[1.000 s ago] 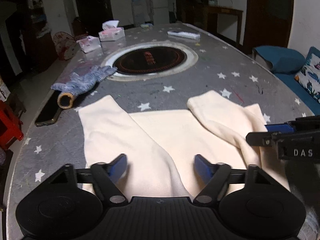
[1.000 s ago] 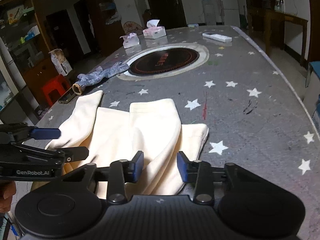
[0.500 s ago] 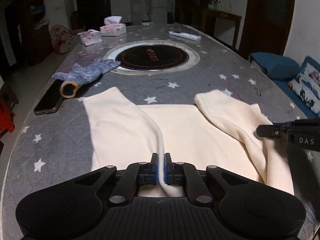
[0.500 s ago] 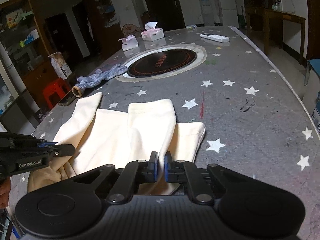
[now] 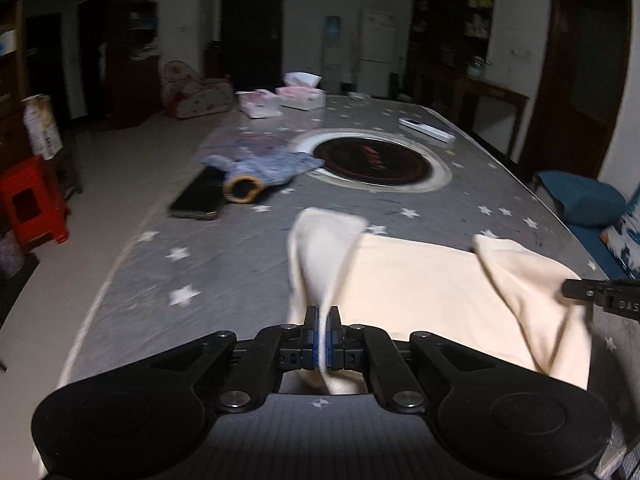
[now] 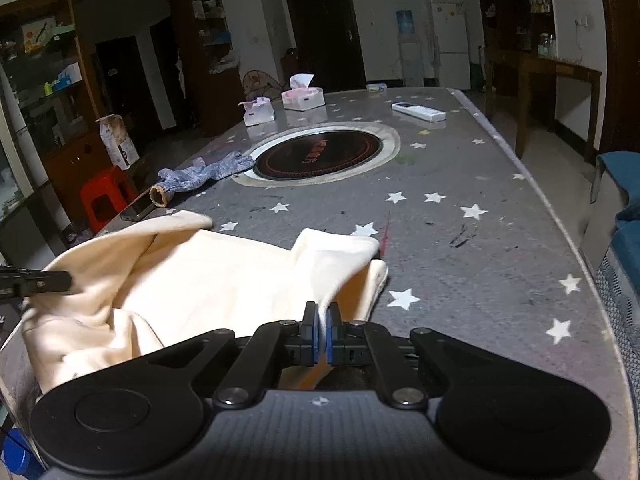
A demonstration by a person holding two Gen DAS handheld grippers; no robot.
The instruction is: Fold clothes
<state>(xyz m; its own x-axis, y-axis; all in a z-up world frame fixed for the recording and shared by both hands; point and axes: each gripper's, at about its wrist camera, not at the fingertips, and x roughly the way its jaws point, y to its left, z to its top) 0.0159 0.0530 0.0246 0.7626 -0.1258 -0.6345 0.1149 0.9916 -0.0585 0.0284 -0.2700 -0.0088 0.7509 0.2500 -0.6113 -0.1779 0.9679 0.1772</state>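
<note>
Since a second ago both tools have closed onto the cream garment (image 5: 420, 280) and begun lifting its near edge: the two sleeves that lay flat on the body are now pulled up into ridges of cloth. The left tool (image 5: 322, 338) is clenched on a fold of the left sleeve (image 5: 324, 248), which rises off the tabletop (image 5: 224, 264) and stands up as a narrow peak in front of the blue pads. The right tool (image 6: 321, 336) is likewise clamped on a fold of the right sleeve (image 6: 340, 256), the cloth running straight out from between its pads. The garment itself lies on the near end of the grey, star-dotted tabletop, its body spread flat between the two raised sleeves, its far edge short of the round black hotplate (image 6: 318, 154) set in the middle. Off to the left of the hotplate lie a blue-grey knitted glove (image 6: 200, 174) and, just beside its cuff, a dark phone (image 5: 198, 198). At the far end sit two tissue boxes (image 6: 302, 98) and a white remote (image 6: 418, 111). The left view is blurred.
</note>
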